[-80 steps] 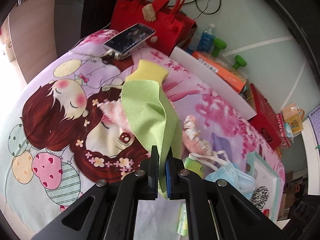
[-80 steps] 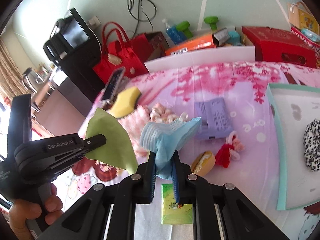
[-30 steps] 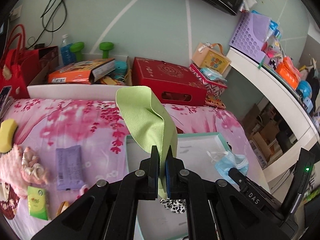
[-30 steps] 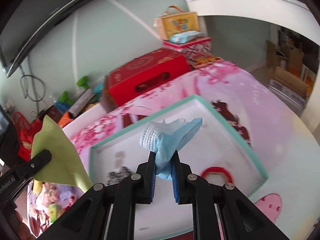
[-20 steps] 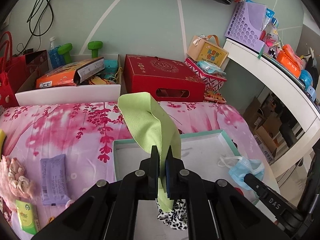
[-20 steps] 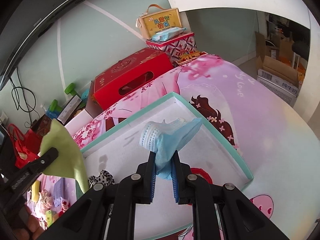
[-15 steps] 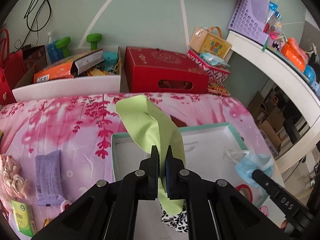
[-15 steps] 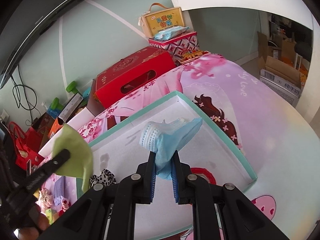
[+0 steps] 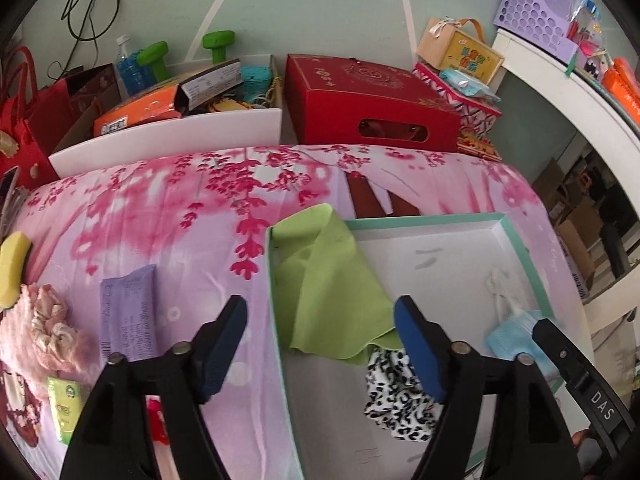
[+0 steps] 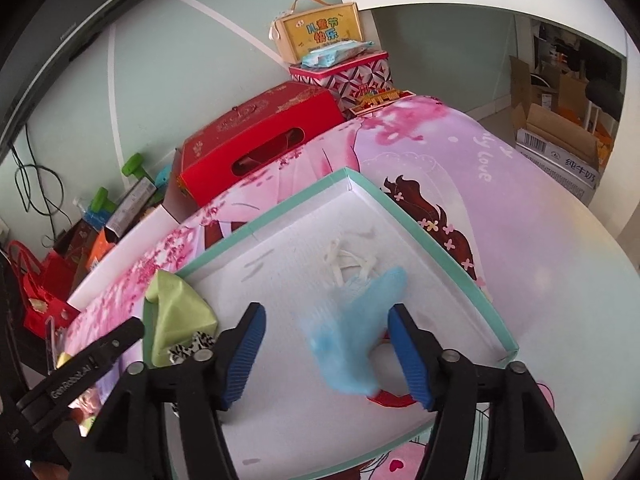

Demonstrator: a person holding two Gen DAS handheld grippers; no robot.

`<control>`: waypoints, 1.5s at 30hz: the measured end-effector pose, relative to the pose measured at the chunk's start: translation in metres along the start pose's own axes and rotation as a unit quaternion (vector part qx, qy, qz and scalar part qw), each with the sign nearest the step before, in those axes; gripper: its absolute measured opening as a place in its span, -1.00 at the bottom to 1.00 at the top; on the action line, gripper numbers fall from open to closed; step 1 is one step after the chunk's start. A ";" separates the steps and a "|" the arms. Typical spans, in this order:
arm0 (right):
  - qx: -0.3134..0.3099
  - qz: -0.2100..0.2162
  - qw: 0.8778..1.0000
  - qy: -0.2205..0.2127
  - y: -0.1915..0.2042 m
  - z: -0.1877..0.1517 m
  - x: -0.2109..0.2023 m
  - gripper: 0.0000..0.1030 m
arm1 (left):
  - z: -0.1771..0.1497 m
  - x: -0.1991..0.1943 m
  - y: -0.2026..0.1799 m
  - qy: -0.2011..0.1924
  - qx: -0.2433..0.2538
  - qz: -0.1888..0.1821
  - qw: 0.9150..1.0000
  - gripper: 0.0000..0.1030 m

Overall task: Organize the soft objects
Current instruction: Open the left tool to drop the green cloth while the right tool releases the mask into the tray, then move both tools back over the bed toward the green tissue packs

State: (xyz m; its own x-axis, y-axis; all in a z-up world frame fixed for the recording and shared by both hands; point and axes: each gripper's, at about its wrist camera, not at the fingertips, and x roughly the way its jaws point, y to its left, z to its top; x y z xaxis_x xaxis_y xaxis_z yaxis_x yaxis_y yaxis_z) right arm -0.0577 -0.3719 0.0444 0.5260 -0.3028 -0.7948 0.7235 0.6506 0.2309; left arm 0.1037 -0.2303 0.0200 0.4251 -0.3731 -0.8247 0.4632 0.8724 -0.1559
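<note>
A white tray with a teal rim (image 9: 516,236) (image 10: 440,236) lies on the pink bedsheet. A green cloth (image 9: 324,280) (image 10: 176,312) lies over the tray's left edge, partly covering a leopard-print scrunchie (image 9: 400,404). A blue face mask (image 10: 356,336) (image 9: 516,332) is blurred in the tray between the right fingers. My left gripper (image 9: 320,344) is open and empty just above the cloth. My right gripper (image 10: 326,356) is open above the mask.
Left of the tray lie a purple packet (image 9: 128,308), a pink scrunchie (image 9: 48,328), a yellow sponge (image 9: 12,268) and a green tissue pack (image 9: 64,404). A red ring (image 10: 390,399) lies in the tray. A red box (image 9: 368,108) and a white bin (image 9: 168,136) stand behind the bed.
Both grippers came over the tray and opened. The green cloth dropped onto the tray's left edge and the blue mask dropped from the right gripper into the tray.
</note>
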 end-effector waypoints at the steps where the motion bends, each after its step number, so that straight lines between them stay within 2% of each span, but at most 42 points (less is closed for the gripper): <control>1: -0.003 -0.004 1.000 0.003 0.001 -0.001 0.002 0.43 | 0.000 0.000 0.002 0.001 -0.002 0.011 1.000 0.58; 2: -0.005 -0.006 1.000 0.004 0.001 -0.001 0.002 0.48 | 0.000 0.001 0.004 0.002 -0.003 0.017 1.000 0.59; 4: -0.007 -0.011 1.000 0.004 0.001 -0.001 0.003 0.61 | -0.001 0.003 0.010 0.007 -0.010 0.036 0.999 0.83; 7: -0.007 -0.015 1.000 0.005 0.000 -0.002 0.005 0.81 | -0.003 0.006 0.020 0.015 -0.027 0.055 0.998 0.87; 8: -0.007 -0.017 1.000 0.005 -0.001 -0.002 0.005 0.96 | -0.003 0.008 0.024 0.020 -0.035 0.062 0.997 0.87; 9: -0.007 -0.018 1.000 0.004 -0.002 -0.002 0.005 1.00 | -0.004 0.009 0.028 0.023 -0.042 0.067 0.997 0.87; 15: 0.000 -0.023 1.000 0.010 -0.005 -0.003 0.007 1.00 | -0.006 0.010 0.043 0.034 -0.067 0.085 0.994 0.88; 26: -0.006 -0.023 1.000 0.002 0.002 -0.002 -0.001 1.00 | -0.009 -0.004 0.058 0.041 -0.072 0.089 0.993 0.88; 33: -0.035 -0.002 0.999 -0.025 0.031 0.000 -0.024 1.00 | -0.007 -0.044 0.090 0.006 -0.093 0.106 0.990 0.88; 37: -0.059 0.021 0.998 -0.029 0.056 -0.004 -0.031 1.00 | -0.010 -0.067 0.116 -0.012 -0.118 0.129 0.984 0.88; 40: -0.073 0.050 0.996 -0.022 0.077 -0.008 -0.033 1.00 | -0.016 -0.084 0.140 -0.023 -0.143 0.151 0.978 0.88; 45: -0.109 0.075 0.991 -0.020 0.110 -0.019 -0.038 1.00 | -0.029 -0.104 0.172 -0.035 -0.179 0.173 0.968 0.88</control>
State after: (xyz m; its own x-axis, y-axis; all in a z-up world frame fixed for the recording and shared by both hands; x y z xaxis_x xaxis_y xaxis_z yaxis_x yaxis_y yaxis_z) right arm -0.0068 -0.2762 0.0896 0.6413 -0.2164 -0.7362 0.5247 0.8237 0.2149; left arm 0.1170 -0.0324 0.0630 0.5646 -0.0477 -0.8240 -0.0110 0.9978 -0.0653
